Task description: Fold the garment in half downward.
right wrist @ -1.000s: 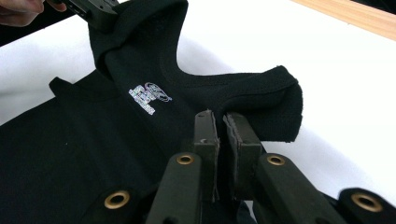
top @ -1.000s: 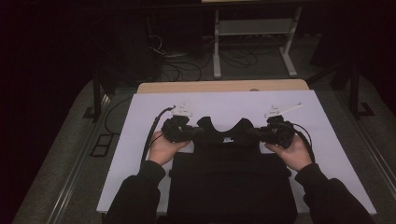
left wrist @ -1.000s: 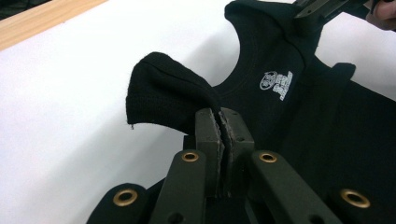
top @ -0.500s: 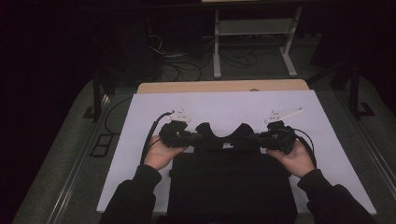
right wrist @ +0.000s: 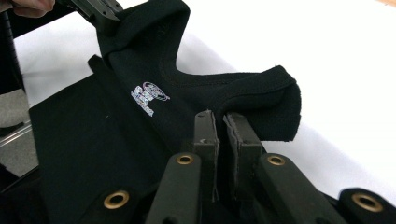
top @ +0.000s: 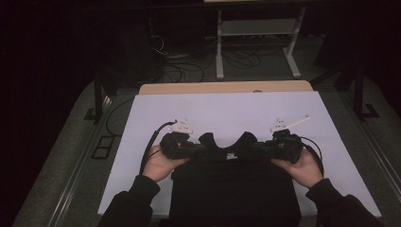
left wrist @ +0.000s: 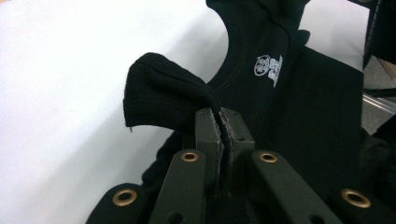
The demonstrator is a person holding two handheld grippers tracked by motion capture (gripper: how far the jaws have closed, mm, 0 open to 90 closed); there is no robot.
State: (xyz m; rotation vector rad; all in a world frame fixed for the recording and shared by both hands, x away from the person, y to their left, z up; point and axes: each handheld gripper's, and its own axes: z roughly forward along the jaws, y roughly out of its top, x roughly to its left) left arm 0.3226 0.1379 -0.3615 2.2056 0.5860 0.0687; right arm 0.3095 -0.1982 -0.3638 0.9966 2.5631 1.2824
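The left tongs [left wrist: 220, 122] and the right tongs [right wrist: 221, 125] each pinch a top corner of the soft black cloth shirt [top: 234, 189] on the white table [top: 227, 113].

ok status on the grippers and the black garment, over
Left gripper shut on black garment. Right gripper shut on it too. Garment's top edge lifted off white table cover. Nothing in the way.

This looks like a lab or recording studio rather than a home. A table [top: 227, 87] covered by a plain white sheet [top: 227, 111] fills the middle of the frame, lit against dark surroundings. At the upper middle, loose cables [top: 236, 59] lie on grey carpet [top: 71, 156] beside a white metal stand [top: 257, 28], and dark equipment stands at the upper left.
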